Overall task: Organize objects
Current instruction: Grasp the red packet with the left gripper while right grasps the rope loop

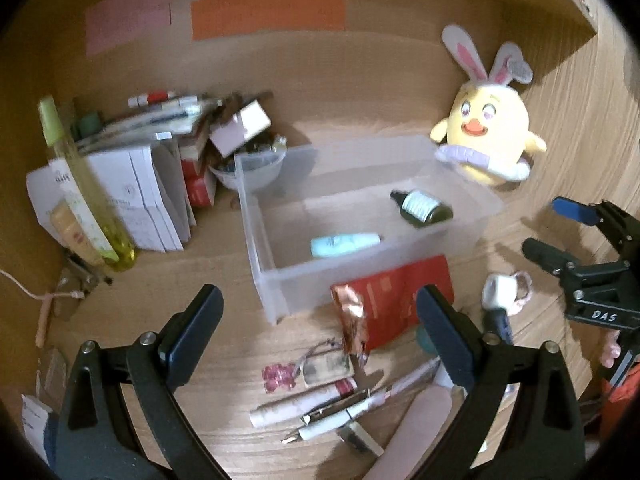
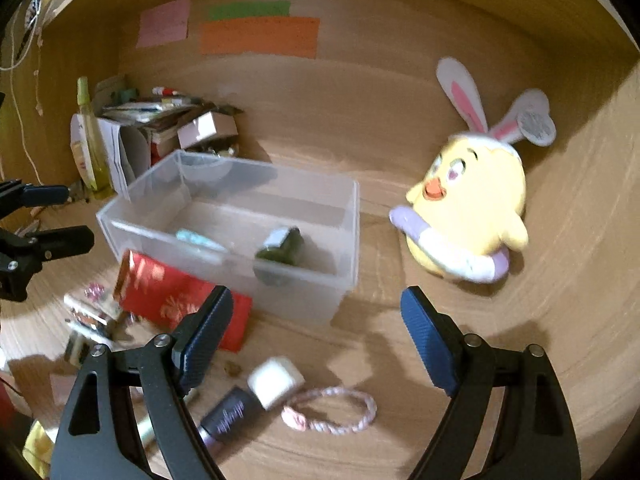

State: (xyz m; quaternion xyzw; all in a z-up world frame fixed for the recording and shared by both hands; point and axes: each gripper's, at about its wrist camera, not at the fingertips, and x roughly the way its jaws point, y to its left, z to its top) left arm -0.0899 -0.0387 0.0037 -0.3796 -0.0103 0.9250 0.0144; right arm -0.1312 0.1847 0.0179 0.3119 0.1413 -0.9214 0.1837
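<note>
Both tools (image 1: 320, 328) (image 2: 316, 336) gape before the bin's (image 2: 352, 216) rim.

dim warm light, motion blur, fisheye bending, dark corners

Two bottles (image 1: 422, 208) in clear bin (image 1: 272, 280), tongs (image 1: 320, 332) agape.

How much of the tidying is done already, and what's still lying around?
Early days. Two things lie in the clear bin: a dark green bottle and a pale blue tube. Both the left gripper and right gripper are open and empty. Still outside: red packet, white tube, pink bracelet, plush chick.
</note>
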